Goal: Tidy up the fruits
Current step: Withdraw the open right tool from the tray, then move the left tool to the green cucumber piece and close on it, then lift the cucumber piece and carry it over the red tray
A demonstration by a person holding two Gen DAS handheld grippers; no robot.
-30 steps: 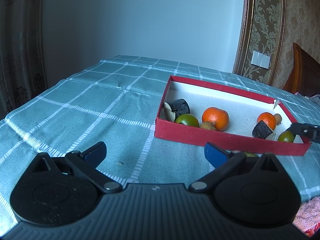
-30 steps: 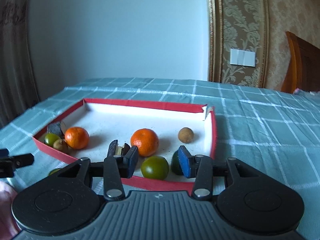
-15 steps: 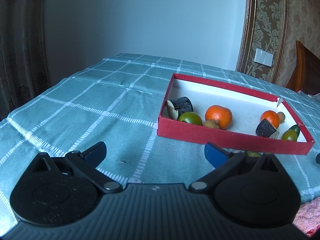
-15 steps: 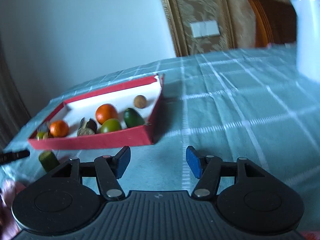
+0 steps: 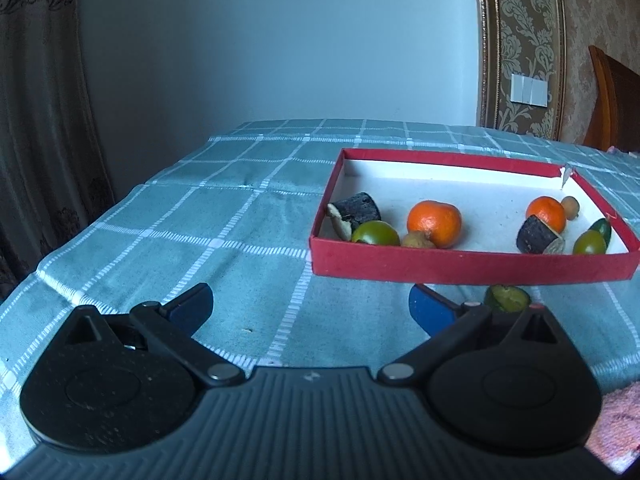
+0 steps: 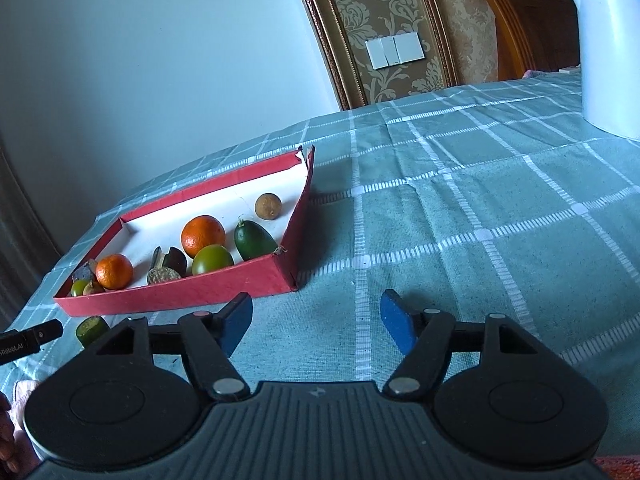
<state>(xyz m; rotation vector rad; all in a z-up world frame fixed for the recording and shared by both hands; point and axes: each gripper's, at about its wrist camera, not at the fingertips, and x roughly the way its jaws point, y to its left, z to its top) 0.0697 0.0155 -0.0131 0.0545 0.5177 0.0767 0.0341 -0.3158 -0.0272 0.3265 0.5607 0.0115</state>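
A red box (image 5: 460, 266) (image 6: 192, 294) with a white floor holds two oranges (image 5: 434, 223) (image 6: 203, 235), green fruits (image 5: 375, 233) (image 6: 255, 239), dark cut pieces (image 5: 354, 212) and a small brown fruit (image 6: 268, 207). One green cut fruit (image 5: 506, 298) (image 6: 91, 329) lies on the cloth outside the box's near wall, just beyond my left gripper's right finger. My left gripper (image 5: 310, 308) is open and empty, short of the box. My right gripper (image 6: 316, 322) is opening with nothing between its jaws, over bare cloth right of the box's corner.
A teal checked tablecloth (image 6: 480, 200) covers the table. A white electric kettle (image 6: 608, 48) stands at the far right. A wooden chair (image 5: 614, 100) is behind the table. A pink cloth (image 5: 616, 420) lies at the near edge. The left gripper's tip (image 6: 28, 338) shows in the right view.
My right gripper let go of the green fruit in the box, pulled back out to the right of the box and widened its jaws. The left gripper barely moved.
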